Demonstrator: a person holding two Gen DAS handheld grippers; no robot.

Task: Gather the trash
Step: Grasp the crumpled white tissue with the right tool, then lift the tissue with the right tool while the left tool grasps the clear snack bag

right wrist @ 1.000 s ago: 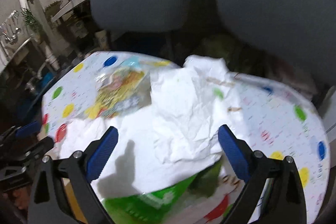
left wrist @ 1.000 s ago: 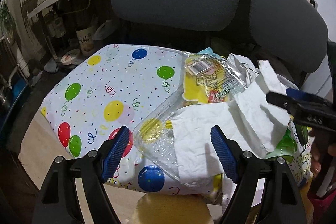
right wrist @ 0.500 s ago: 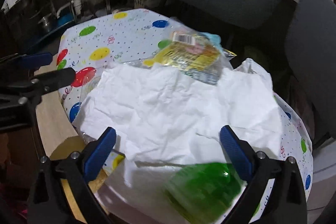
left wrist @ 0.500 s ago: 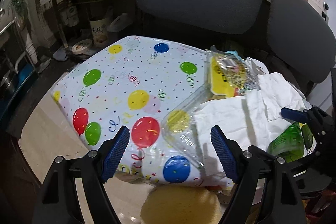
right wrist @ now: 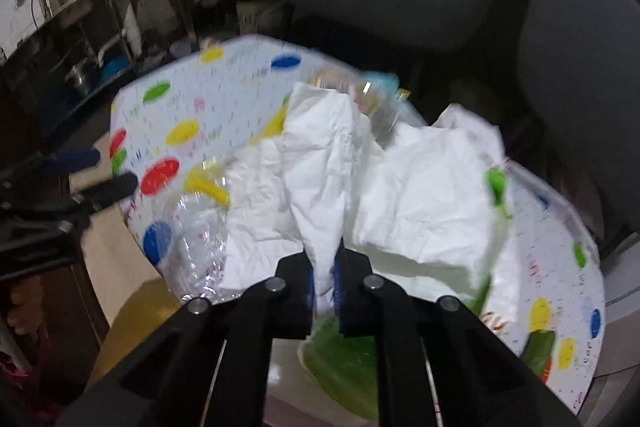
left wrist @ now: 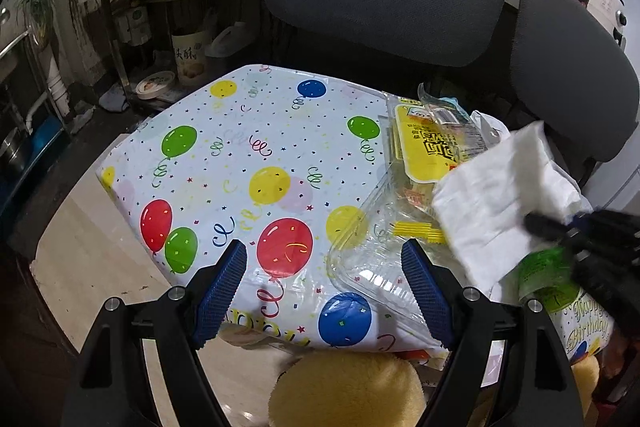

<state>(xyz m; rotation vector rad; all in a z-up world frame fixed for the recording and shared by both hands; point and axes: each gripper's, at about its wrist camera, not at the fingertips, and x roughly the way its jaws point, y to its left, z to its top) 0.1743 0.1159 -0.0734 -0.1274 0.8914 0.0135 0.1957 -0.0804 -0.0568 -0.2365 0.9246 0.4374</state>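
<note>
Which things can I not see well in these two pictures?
- Green item: right view, hidden under the tissue and the right gripper.
- Wrapper text: left view, too small to read.
- Wrapper and clear tray: right view, motion blur.
- Left gripper: jaws open, holding nothing.

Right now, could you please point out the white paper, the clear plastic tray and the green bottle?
white paper (right wrist: 320, 187): right wrist view, on the crumpled fold running into the shut fingers.
clear plastic tray (left wrist: 372, 259): left wrist view, on its transparent base.
green bottle (left wrist: 548, 273): left wrist view, on its green body below the paper.
</note>
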